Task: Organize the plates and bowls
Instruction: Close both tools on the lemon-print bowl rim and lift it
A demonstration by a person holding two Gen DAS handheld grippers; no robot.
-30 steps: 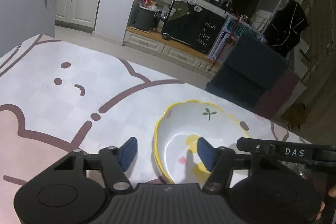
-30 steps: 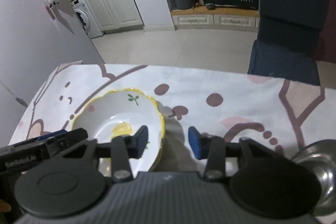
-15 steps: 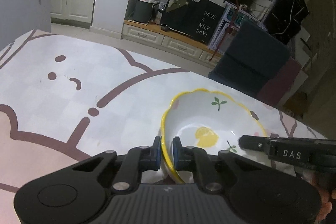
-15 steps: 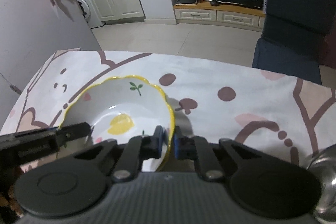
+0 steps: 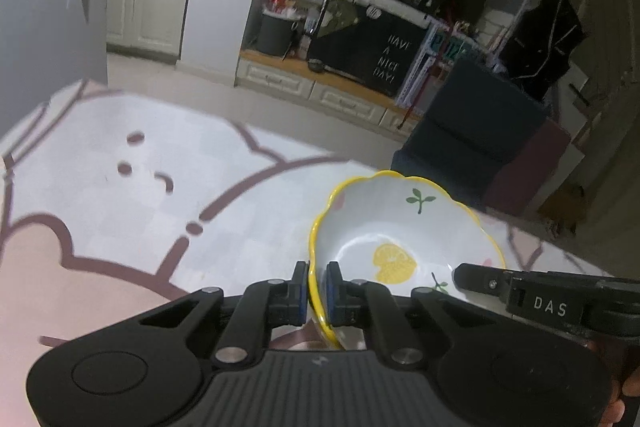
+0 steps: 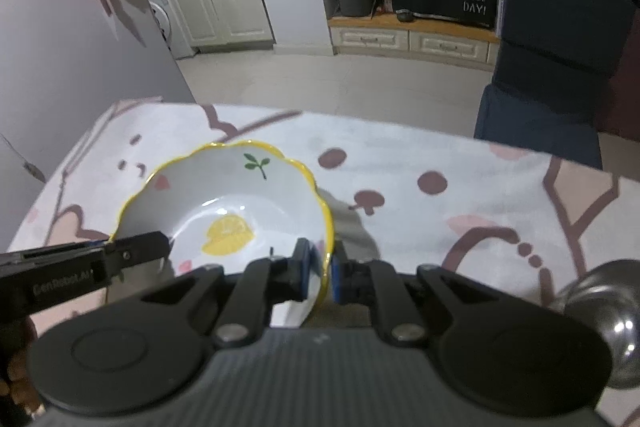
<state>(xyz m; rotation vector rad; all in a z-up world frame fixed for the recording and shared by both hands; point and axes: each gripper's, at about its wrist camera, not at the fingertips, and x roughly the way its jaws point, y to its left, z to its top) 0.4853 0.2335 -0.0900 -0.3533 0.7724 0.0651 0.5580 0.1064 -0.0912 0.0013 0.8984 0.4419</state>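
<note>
A white bowl [image 5: 400, 227] with a wavy yellow rim, a lemon print and a green sprig is held between both grippers above the table. My left gripper [image 5: 317, 289] is shut on its left rim. My right gripper [image 6: 320, 273] is shut on its right rim; the bowl [image 6: 228, 203] fills the middle left of the right wrist view. The bowl looks lifted and tilted slightly. The other gripper's body crosses each view at the bowl's near edge.
The table wears a white and pink cartoon cloth [image 5: 120, 195]. A shiny metal bowl [image 6: 600, 311] sits at the right near edge. A dark blue chair [image 6: 552, 75] stands behind the table's far side. Cabinets and a bin lie beyond.
Both grippers went from open either side of the bowl's rims to shut on them. The bowl has since risen a little off the cloth.
</note>
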